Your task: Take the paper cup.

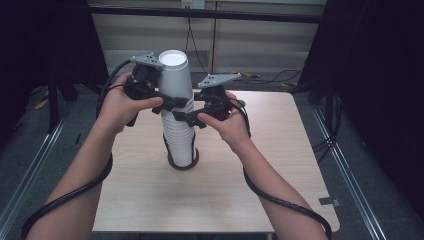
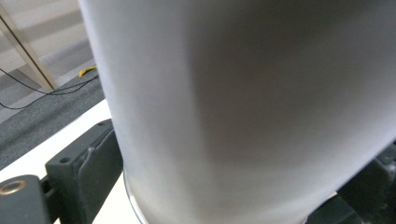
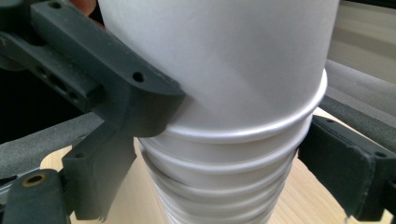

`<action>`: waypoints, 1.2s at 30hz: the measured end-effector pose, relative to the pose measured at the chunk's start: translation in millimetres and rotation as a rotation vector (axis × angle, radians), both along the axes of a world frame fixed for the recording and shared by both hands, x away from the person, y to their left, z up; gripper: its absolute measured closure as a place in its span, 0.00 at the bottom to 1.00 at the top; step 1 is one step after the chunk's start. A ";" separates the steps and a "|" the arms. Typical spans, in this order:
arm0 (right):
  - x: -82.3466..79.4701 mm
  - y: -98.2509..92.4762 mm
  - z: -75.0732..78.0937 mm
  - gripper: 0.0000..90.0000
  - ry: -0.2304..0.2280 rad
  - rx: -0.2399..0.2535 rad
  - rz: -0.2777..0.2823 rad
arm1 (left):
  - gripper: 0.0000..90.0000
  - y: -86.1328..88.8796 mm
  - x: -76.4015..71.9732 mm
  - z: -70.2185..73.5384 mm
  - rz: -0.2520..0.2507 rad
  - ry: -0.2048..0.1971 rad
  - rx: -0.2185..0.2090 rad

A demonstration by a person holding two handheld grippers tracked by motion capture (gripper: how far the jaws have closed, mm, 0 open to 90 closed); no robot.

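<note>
Because the top cup (image 1: 174, 80) is thin, light and crushable, the left tongs (image 1: 172, 104) grip its wall near the rim, while the right tongs (image 1: 186, 118) clasp the stack (image 1: 181, 137) below.

A tall stack of white paper cups (image 1: 178, 127) is stood upside down and upright near the table's middle. Rolled rims are seen nested closely along its lower part. The top cup (image 1: 174, 75), at twelve o'clock of the stack, is seated over the rest, its flat base uppermost.

cups (image 1: 177, 95): plain white | tools: black | table (image 1: 280, 165): pale wood grain
</note>
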State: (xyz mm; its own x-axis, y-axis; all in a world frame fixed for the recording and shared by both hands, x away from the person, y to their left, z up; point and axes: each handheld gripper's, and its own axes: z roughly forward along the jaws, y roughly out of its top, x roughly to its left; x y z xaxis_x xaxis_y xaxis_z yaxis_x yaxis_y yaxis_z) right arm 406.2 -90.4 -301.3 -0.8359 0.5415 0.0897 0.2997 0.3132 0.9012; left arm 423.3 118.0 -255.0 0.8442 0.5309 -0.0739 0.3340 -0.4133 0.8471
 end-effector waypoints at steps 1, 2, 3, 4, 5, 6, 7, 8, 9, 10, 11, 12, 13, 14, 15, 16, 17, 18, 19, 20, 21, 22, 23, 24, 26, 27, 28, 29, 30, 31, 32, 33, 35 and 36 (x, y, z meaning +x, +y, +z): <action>-0.2 0.2 0.3 0.12 0.003 0.000 -0.001 | 0.07 0.1 0.0 0.3 -0.001 0.000 0.003; -0.2 0.3 0.5 0.12 0.004 -0.002 -0.001 | 0.07 0.0 0.0 0.3 0.000 -0.001 0.001; -0.3 0.3 0.6 0.12 0.004 -0.004 -0.002 | 0.07 0.0 -0.1 0.3 0.001 0.000 0.000; -0.3 0.4 0.8 0.13 0.005 -0.005 -0.001 | 0.07 0.0 -0.1 0.4 0.003 0.002 -0.002; -0.4 0.4 0.9 0.13 0.005 -0.006 -0.002 | 0.07 -0.3 -0.3 0.5 0.008 0.005 -0.005; -0.5 0.5 1.3 0.13 0.008 -0.009 -0.001 | 0.07 -0.3 -0.3 0.7 0.011 0.009 -0.009; -0.5 0.5 1.5 0.13 0.008 -0.011 -0.001 | 0.08 0.3 0.1 1.2 0.022 0.013 -0.023; -0.5 0.4 1.5 0.13 0.009 -0.012 -0.001 | 0.10 0.7 0.6 1.5 0.021 0.016 -0.025; -0.5 0.5 1.4 0.13 0.006 -0.013 -0.001 | 0.10 0.7 0.6 1.7 0.019 0.017 -0.022; -0.7 0.5 1.4 0.13 0.007 -0.014 0.000 | 0.10 0.7 0.4 1.8 0.018 0.016 -0.021; -0.8 0.4 1.4 0.13 0.006 -0.015 0.000 | 0.10 0.6 0.5 1.8 0.017 0.017 -0.020; -0.9 0.3 1.3 0.13 0.002 -0.018 0.001 | 0.10 0.5 0.4 2.0 0.017 0.016 -0.019; -1.1 0.1 1.0 0.13 0.000 -0.017 0.000 | 0.10 0.4 0.3 2.0 0.018 0.016 -0.019; -1.0 0.0 0.7 0.13 -0.001 -0.015 0.001 | 0.10 0.4 0.3 2.2 0.019 0.016 -0.018; -1.0 -0.1 0.6 0.13 -0.003 -0.015 0.001 | 0.10 0.3 0.1 2.6 0.022 0.015 -0.021; -1.1 0.1 0.6 0.13 -0.001 -0.016 -0.002 | 0.10 0.6 -0.1 3.2 0.026 0.010 -0.031; -1.2 0.7 0.7 0.13 0.000 -0.017 -0.006 | 0.10 1.5 -0.5 5.0 0.030 0.001 -0.040; -1.3 1.5 0.9 0.13 -0.001 -0.020 -0.008 | 0.11 2.4 -1.5 7.8 0.034 -0.008 -0.051; -1.3 2.0 1.0 0.13 -0.002 -0.025 -0.008 | 0.12 3.4 -1.9 10.8 0.035 -0.013 -0.062; -0.9 2.0 1.0 0.13 -0.006 -0.031 -0.004 | 0.12 4.2 -2.2 13.2 0.032 -0.009 -0.062; -0.8 1.9 1.0 0.13 -0.008 -0.034 -0.001 | 0.12 4.5 -2.1 14.3 0.030 -0.008 -0.061; -1.1 1.8 0.6 0.13 -0.010 -0.035 -0.001 | 0.12 4.5 -1.9 14.9 0.032 -0.006 -0.057; -1.4 1.8 -0.2 0.14 -0.011 -0.034 -0.004 | 0.12 4.5 -1.9 15.2 0.037 -0.002 -0.058; -1.7 1.7 -1.3 0.16 -0.020 -0.051 -0.010 | 0.12 4.4 -1.8 15.3 0.044 -0.005 -0.063; -1.0 0.4 -4.1 0.15 0.000 -0.021 -0.018 | 0.12 4.5 -2.1 14.7 0.049 -0.007 -0.070; -0.5 -0.6 -5.5 0.15 0.003 -0.009 -0.016 | 0.12 4.9 -2.1 14.6 0.045 -0.012 -0.065; -0.3 -1.4 -6.7 0.15 0.006 0.002 -0.015 | 0.12 4.9 -2.1 14.6 0.046 -0.011 -0.066; -0.2 -2.2 -7.8 0.15 0.009 0.008 -0.014 | 0.12 4.5 -2.1 14.6 0.049 -0.011 -0.067; 0.1 -2.7 -8.2 0.15 0.015 0.010 -0.014 | 0.12 4.3 -2.0 15.1 0.048 -0.009 -0.062; 0.5 -3.0 -8.1 0.15 0.017 0.008 -0.012 | 0.12 4.3 -1.5 16.0 0.046 -0.006 -0.061; 0.8 -3.0 -7.7 0.15 0.015 0.000 -0.008 | 0.12 4.0 -1.6 17.2 0.048 -0.007 -0.066; 0.9 -2.8 -7.2 0.15 0.016 -0.004 -0.008 | 0.12 3.8 -1.4 18.6 0.044 -0.008 -0.062; 0.7 -2.3 -6.6 0.16 0.018 -0.005 -0.009 | 0.12 3.7 -1.3 21.4 0.042 -0.006 -0.061; 0.8 -2.5 -6.8 0.15 0.014 -0.006 -0.008 | 0.12 3.2 -1.6 22.7 0.045 -0.011 -0.056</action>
